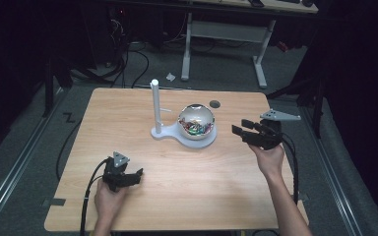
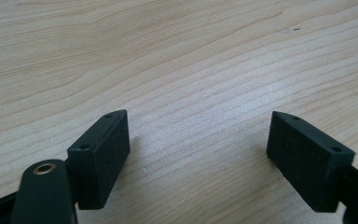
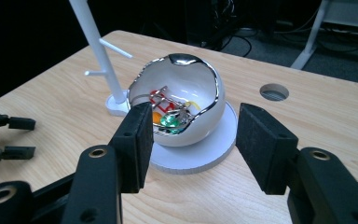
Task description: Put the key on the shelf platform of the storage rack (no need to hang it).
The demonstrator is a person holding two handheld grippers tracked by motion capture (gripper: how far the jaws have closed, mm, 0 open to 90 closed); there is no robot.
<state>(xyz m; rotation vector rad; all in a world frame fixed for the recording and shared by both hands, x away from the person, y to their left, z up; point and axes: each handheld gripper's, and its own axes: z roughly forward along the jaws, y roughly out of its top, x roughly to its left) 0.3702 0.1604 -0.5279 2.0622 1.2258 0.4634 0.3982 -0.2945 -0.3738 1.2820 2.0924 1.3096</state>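
The right gripper [image 1: 242,130], jaws spread and empty, hovers near the bowl [image 1: 196,123], by the table [image 1: 128,108] edge.

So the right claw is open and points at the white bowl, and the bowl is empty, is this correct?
Not quite. The right claw is open and points at the white bowl, but the bowl is not empty: the right gripper view shows small coloured pieces, red, orange and green, lying inside it.

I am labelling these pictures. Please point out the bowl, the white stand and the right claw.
bowl [image 3: 200,121], right gripper view, outer white wall.
white stand [image 1: 155,105], high view, upright post.
right claw [image 1: 242,127], high view, between its fingertips.
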